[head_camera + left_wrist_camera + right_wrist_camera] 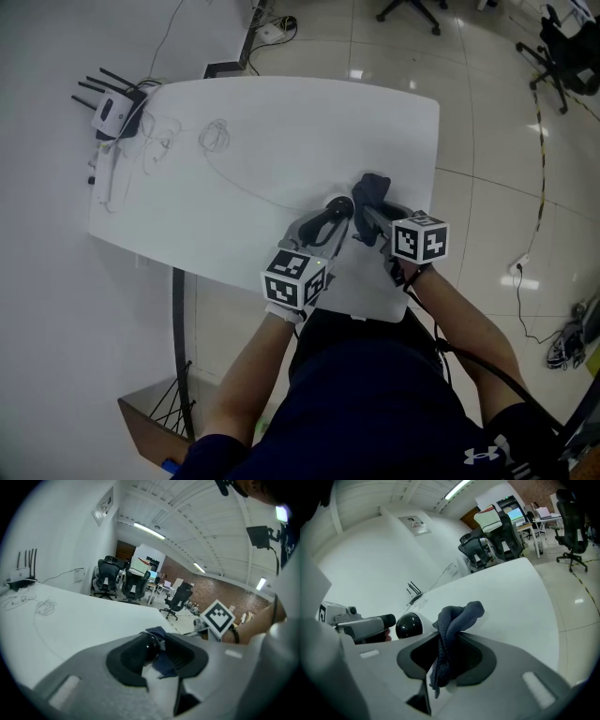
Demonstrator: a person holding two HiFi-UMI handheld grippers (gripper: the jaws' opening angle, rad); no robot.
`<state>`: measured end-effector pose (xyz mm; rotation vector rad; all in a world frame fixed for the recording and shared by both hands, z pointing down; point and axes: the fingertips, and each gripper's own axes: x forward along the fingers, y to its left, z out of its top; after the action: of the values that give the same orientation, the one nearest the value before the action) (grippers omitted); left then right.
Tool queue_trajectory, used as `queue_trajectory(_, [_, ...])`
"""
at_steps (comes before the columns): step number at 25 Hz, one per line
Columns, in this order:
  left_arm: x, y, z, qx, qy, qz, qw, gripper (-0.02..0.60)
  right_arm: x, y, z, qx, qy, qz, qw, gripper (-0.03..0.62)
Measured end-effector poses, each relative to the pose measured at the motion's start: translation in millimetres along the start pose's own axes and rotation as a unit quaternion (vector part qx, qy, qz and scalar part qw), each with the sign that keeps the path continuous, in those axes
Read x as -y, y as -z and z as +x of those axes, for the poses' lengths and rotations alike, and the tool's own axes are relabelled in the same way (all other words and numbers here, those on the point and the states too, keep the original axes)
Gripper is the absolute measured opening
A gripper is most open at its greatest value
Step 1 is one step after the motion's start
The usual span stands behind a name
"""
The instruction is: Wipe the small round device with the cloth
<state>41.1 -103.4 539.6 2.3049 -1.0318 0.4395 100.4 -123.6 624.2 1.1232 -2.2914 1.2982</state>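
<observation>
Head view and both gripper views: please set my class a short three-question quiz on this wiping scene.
1. Which gripper holds the cloth?
2. True or false: the round device lies beside the router.
3. The cloth's colour is: A white, B dark blue, C red.
Key: 1 the right gripper; 2 false, it is between the jaws of the left gripper, far from the router; 3 B.

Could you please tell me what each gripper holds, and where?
The right gripper pinches the dark blue cloth at its middle. The small round black-domed device sits between the left gripper's jaws; whether gripped cannot be told.
</observation>
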Motion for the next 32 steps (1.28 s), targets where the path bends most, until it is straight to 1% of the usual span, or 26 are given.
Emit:
queue_trajectory(2, [0.3,-2.5,-2.2,0.005,0.0,0.0,1.0,0.118,-10.2,-11.6,-12.4,0.026,-0.008,-0.015,1.0,0.103])
queue_trajectory(4, [-0.6,-2.8,-4.2,0.007,-0.001,0.003,1.0,0.118,-25.1,-25.8,-26.9,0.05,-0.021,-0.044,0.998,0.103])
queue_trajectory(7, [-1.9,1.5,-3.4,-0.001,-0.002,0.009,1.0,0.117,-53.5,-46.3,-45.4,0.065,-0.045,-0.121,0.989,0.103])
queue_trajectory(10, [-4.1,7.8,-2.1,-0.021,-0.009,0.02,0.9995,0.113,-87.0,-59.5,-52.3,0.052,-0.075,-0.212,0.973,0.103])
queue_trajectory(12, [-4.6,8.2,-2.0,-0.027,-0.011,0.025,0.9992,0.106,-102.1,-60.6,-47.5,0.025,-0.087,-0.262,0.961,0.101])
queue_trajectory(13, [-4.3,8.2,-2.0,-0.029,-0.011,0.028,0.9991,0.106,-106.4,-58.2,-43.1,0.008,-0.091,-0.276,0.957,0.101])
queue_trajectory(14, [-3.7,8.4,-2.1,-0.031,-0.011,0.03,0.999,0.106,-109.7,-54.8,-38.5,-0.008,-0.098,-0.28,0.955,0.101])
queue_trajectory(16, [-2.4,9.4,-2.2,-0.032,-0.011,0.032,0.9989,0.106,-112.0,-48.4,-30.5,-0.035,-0.112,-0.27,0.956,0.101])
queue_trajectory(18, [-1.5,10.7,-2.1,-0.034,-0.01,0.029,0.9989,0.103,-103.1,-46.9,-24.0,-0.054,-0.103,-0.27,0.956,0.101])
queue_trajectory(21, [-2.9,13.6,-3.3,-0.038,-0.012,0.021,0.999,0.101,-85.0,-52.8,-17.7,-0.064,-0.084,-0.275,0.956,0.103])
queue_trajectory(26, [-5.7,16.2,-4.6,-0.035,-0.017,0.008,0.9992,0.103,-67.6,-58.6,-10.8,-0.071,-0.089,-0.263,0.958,0.101])
queue_trajectory(32, [-8.0,16.3,-4.1,-0.032,-0.025,0.004,0.9992,0.103,-45.2,-55.4,-1.7,-0.081,-0.107,-0.196,0.971,0.101])
